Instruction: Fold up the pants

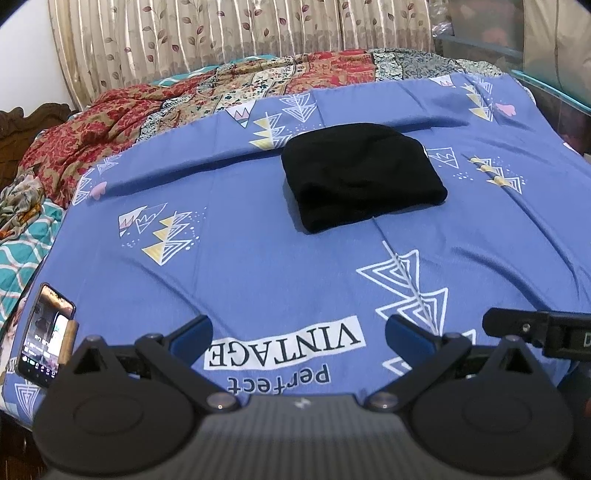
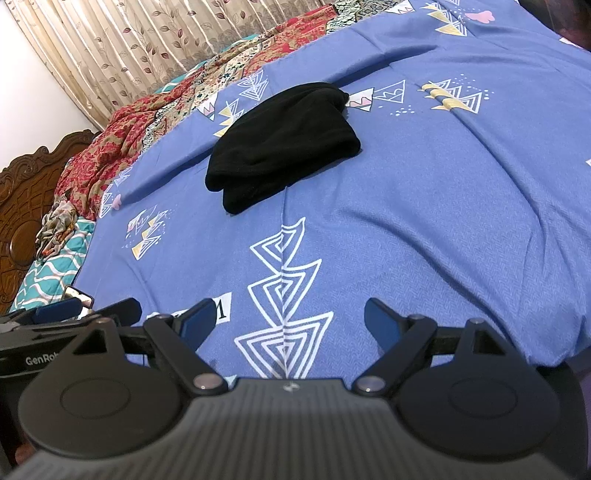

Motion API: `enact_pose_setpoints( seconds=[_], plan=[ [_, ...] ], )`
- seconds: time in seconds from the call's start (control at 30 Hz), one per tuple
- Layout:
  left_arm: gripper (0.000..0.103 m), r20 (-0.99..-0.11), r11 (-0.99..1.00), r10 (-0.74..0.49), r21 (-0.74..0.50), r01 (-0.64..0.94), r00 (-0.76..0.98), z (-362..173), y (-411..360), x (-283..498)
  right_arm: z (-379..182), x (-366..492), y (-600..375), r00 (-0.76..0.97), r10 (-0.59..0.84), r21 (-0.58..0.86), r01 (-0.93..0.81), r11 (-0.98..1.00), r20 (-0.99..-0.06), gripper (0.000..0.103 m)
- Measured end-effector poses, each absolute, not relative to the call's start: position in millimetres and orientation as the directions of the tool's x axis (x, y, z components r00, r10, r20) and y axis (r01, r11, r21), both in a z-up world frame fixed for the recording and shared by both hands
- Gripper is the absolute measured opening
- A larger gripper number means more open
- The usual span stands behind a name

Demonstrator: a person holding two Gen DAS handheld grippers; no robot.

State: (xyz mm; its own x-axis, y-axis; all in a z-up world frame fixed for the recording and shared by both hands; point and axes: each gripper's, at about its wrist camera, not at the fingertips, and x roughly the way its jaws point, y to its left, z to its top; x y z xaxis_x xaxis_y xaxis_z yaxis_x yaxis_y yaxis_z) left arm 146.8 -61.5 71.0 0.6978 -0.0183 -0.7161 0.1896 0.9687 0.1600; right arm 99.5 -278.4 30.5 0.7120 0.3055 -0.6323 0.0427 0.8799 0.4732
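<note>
Item 1. Pants (image 1: pixel 360 177): black, folded into a compact bundle, lying on the bed's blue sheet (image 1: pixel 258 258) toward the far middle, at 12 o'clock from both grippers and well apart from them. In the right wrist view the pants (image 2: pixel 284 144) show two stacked layers at their near left end.

Item 2. Blue sheet: printed with white, yellow and pink triangle motifs. Writing near the front edge, upside down to the left camera, reads "VINTAGE" in a white box with "perfect" beside it. The right wrist view shows only a corner of that white box.

Item 3. Left gripper (image 1: pixel 299 328): blue-padded fingers spread wide with nothing between them, poised above the sheet's near edge. The right wrist view shows part of it at 9 o'clock, marked "GenRob", the rest cut off.

Item 4. Right gripper (image 2: pixel 290 317): fingers likewise spread wide and empty, over a large white zigzag motif. The left wrist view shows only a black part of it at 3 o'clock.

Item 5. Phone (image 1: pixel 46 336): screen lit, at 8 o'clock in the left wrist view; barely visible from the right.

Item 6. Red patterned bedcover (image 1: pixel 122 122), bunched beyond the sheet at 10 o'clock.

Item 7. Leaf-print curtain (image 1: pixel 221 29) behind the bed.

Item 8. Carved wooden headboard (image 2: pixel 26 192), shown far more fully in the right wrist view.
</note>
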Motion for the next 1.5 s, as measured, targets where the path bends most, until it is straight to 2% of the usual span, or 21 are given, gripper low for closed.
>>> enact_pose_setpoints(
  seconds=[1.5],
  plan=[
    [0.103, -0.741, 0.962, -0.030, 0.161, 0.221, 0.671, 66.0, -68.1, 148.9, 28.4, 100.9, -284.3, 0.714, 0.301, 0.474, 0.048, 0.879, -0.632, 0.089]
  ],
)
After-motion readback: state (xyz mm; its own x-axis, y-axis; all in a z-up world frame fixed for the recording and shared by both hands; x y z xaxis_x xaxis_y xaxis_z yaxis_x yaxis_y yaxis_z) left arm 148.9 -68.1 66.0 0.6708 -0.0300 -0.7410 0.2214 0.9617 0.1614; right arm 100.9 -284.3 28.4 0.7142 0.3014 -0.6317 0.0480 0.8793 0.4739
